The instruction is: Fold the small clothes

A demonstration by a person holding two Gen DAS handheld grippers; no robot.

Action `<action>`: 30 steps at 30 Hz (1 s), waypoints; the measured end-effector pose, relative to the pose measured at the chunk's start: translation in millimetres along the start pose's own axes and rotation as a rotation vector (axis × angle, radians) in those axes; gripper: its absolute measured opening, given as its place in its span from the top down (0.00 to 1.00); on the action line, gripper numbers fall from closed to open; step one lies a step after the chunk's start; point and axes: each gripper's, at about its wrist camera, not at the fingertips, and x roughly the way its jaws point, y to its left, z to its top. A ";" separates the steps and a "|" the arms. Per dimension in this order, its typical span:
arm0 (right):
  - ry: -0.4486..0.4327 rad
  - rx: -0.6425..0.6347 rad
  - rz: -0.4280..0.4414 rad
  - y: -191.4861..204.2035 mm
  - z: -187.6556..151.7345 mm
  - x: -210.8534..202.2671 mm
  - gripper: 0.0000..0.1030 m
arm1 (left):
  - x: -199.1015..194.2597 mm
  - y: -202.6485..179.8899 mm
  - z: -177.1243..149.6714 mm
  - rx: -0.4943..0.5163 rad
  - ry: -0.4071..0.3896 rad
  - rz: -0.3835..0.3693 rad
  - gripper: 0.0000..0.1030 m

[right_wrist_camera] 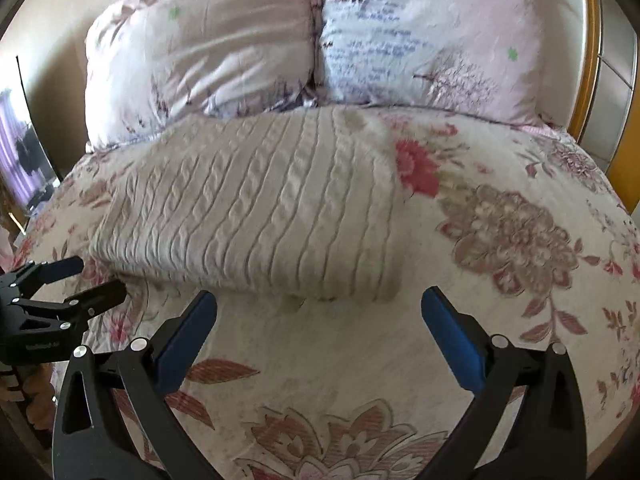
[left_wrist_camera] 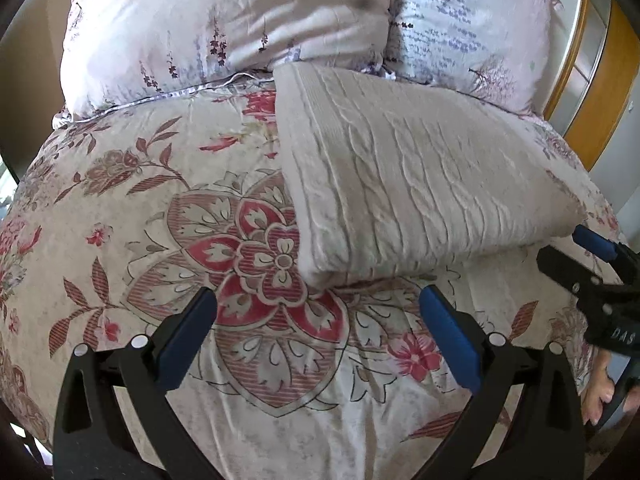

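A cream cable-knit sweater (left_wrist_camera: pixel 408 168) lies folded into a thick rectangle on the floral bedspread (left_wrist_camera: pixel 160 216); it also shows in the right wrist view (right_wrist_camera: pixel 260 208). My left gripper (left_wrist_camera: pixel 318 300) is open and empty, just short of the sweater's near corner. My right gripper (right_wrist_camera: pixel 318 300) is open and empty, a little short of the sweater's near edge. The right gripper also shows at the right edge of the left wrist view (left_wrist_camera: pixel 576 256), close to the sweater's right corner. The left gripper also shows at the left edge of the right wrist view (right_wrist_camera: pixel 92 278), open, by the sweater's left corner.
Two floral pillows (left_wrist_camera: pixel 224 28) (left_wrist_camera: pixel 472 28) lean at the head of the bed behind the sweater. A wooden headboard and wardrobe (left_wrist_camera: pixel 600 92) stand at the right. A mirror or screen (right_wrist_camera: pixel 24 152) stands at the left of the bed.
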 end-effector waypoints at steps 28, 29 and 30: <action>0.104 -0.025 -0.075 11.2 -7.6 21.2 0.01 | 10.0 -14.9 -3.4 0.039 -0.007 0.071 0.02; 0.104 -0.023 -0.076 11.4 -7.8 21.0 0.01 | 10.0 -14.9 -3.3 0.038 -0.007 0.071 0.02; 0.103 -0.024 -0.076 11.4 -7.9 20.9 0.01 | 10.0 -15.0 -3.3 0.038 -0.006 0.072 0.02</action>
